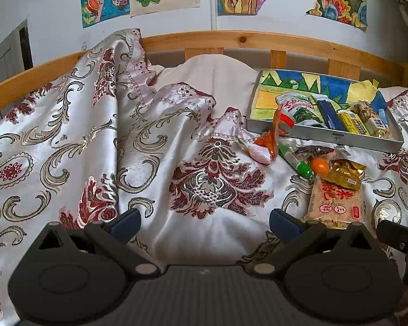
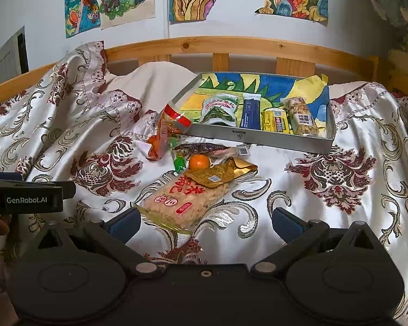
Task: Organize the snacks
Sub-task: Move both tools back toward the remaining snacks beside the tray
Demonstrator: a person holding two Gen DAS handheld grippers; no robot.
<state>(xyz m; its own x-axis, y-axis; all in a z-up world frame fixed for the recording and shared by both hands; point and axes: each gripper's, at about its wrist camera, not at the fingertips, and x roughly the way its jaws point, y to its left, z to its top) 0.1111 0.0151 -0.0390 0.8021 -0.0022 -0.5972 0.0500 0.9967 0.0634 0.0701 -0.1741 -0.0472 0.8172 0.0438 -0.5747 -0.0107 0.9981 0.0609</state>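
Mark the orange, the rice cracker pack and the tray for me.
orange [image 2: 199,161], right wrist view, middle of its peel.
rice cracker pack [image 2: 186,199], right wrist view, middle of the clear wrapper.
tray [image 2: 258,138], right wrist view, near grey wall.

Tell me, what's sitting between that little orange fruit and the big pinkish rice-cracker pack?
A crinkled gold foil packet lies between the orange fruit and the rice-cracker pack, overlapping the pack's far end. The right wrist view shows it best.
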